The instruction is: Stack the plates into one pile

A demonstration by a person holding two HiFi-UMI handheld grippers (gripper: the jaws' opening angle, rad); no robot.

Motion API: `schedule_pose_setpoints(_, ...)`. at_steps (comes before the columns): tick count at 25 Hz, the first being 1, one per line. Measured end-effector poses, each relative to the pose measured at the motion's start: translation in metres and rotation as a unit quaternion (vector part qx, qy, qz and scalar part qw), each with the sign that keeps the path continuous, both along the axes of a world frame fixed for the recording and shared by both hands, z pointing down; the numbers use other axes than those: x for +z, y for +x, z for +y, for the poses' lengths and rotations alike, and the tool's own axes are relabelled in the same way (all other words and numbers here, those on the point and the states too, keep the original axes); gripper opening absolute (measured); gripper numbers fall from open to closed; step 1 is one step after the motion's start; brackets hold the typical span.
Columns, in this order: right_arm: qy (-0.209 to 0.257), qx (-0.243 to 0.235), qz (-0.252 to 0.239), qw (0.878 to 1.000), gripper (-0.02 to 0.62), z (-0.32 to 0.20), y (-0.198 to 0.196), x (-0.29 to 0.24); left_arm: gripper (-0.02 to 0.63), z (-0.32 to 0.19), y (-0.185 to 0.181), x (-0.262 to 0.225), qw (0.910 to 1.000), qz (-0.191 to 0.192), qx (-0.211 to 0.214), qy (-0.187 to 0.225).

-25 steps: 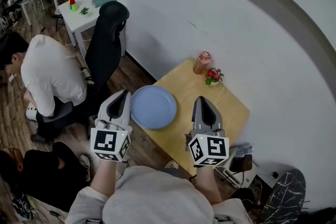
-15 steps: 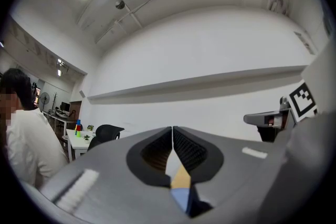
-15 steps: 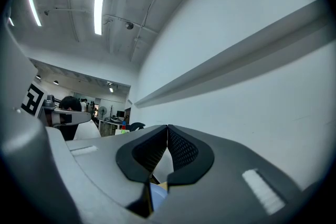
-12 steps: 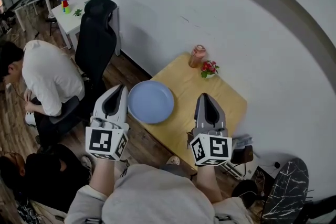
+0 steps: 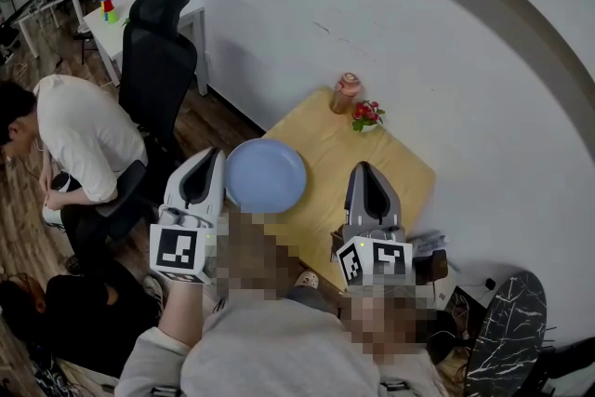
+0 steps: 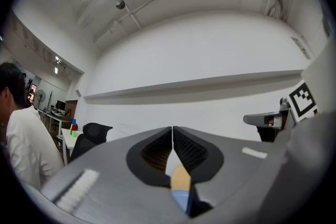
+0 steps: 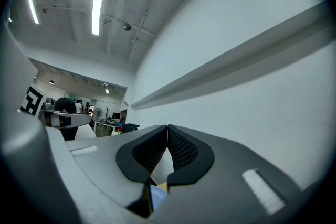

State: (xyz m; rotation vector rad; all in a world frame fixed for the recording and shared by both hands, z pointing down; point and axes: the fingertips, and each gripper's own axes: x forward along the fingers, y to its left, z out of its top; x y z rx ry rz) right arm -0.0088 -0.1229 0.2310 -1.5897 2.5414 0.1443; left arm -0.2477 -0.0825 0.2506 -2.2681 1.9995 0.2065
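Observation:
A single blue plate point(image 5: 266, 175) lies on the near-left corner of a small yellow wooden table point(image 5: 390, 177). My left gripper point(image 5: 212, 153) is held up just left of the plate, off the table's edge, jaws shut with nothing between them. Over the table's front edge, to the right of the plate, my right gripper point(image 5: 363, 166) is shut and empty too. In the left gripper view the jaws point(image 6: 172, 128) meet tip to tip, and a sliver of the blue plate point(image 6: 181, 199) shows below them. The right gripper view has its gripper point(image 7: 167, 127) pointing up at the white wall.
A pink-lidded cup point(image 5: 346, 93) and a small red-flowered plant point(image 5: 366, 116) stand at the table's far corner by the white wall. A black office chair point(image 5: 153, 60) and a seated person in a white shirt point(image 5: 79, 130) are to the left. A white desk point(image 5: 139, 9) stands further back.
The head view has shifted a little, so the table and plate sit slightly higher and further left. Both grippers stay shut in much the same place.

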Motion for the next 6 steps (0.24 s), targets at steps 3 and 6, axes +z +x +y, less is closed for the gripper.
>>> schedule_pose_setpoints(3, -0.001, 0.003, 0.001, 1.000, 0.005, 0.0002, -0.0002, -0.0026, 0.063, -0.0017, 0.0003, 0.0006, 1.0000, 0.001, 0.002, -0.001)
schedule_pose_setpoints(6, 0.002, 0.003, -0.002, 1.000, 0.005, -0.0010, 0.0003, -0.0015, 0.063, -0.0031, -0.0010, 0.0011, 1.0000, 0.006, 0.004, -0.001)
